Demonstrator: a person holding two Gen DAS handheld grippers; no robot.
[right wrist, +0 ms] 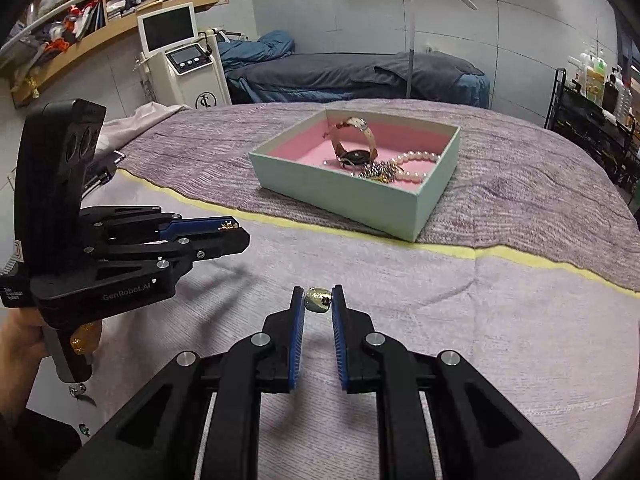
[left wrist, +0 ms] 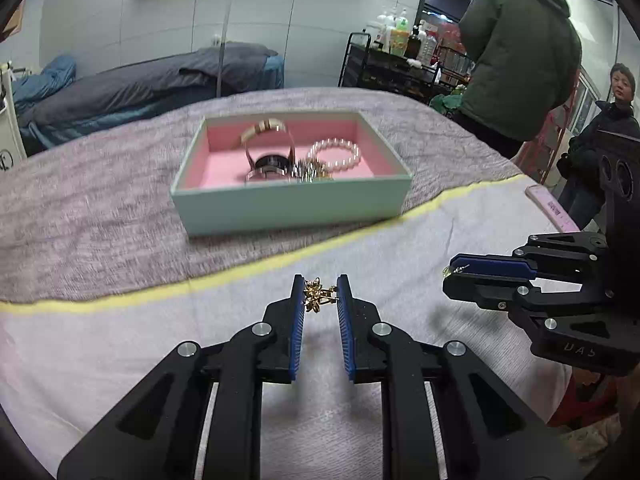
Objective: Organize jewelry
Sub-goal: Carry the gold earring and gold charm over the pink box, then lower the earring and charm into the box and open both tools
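My left gripper (left wrist: 320, 294) is shut on a gold flower-shaped earring (left wrist: 316, 295), held above the pale cloth. My right gripper (right wrist: 318, 299) is shut on a shiny silver-gold bead earring (right wrist: 317, 299). Each gripper shows in the other's view: the right gripper (left wrist: 454, 274) at the right, the left gripper (right wrist: 236, 232) at the left. A mint-green box (left wrist: 292, 204) with pink lining sits ahead on the purple blanket. It holds a watch (left wrist: 269, 164), a pearl bracelet (left wrist: 336, 154) and a dark chain piece (left wrist: 310, 170). The box also shows in the right wrist view (right wrist: 340, 196).
A yellow-edged pale cloth (right wrist: 400, 300) covers the near part of the bed. A pink strip (left wrist: 552, 208) lies at its right edge. Two small items (right wrist: 78, 390) lie near the left hand. Two people (left wrist: 520, 52) stand at the right. A massage bed (right wrist: 352, 70) and machine (right wrist: 180, 60) are behind.
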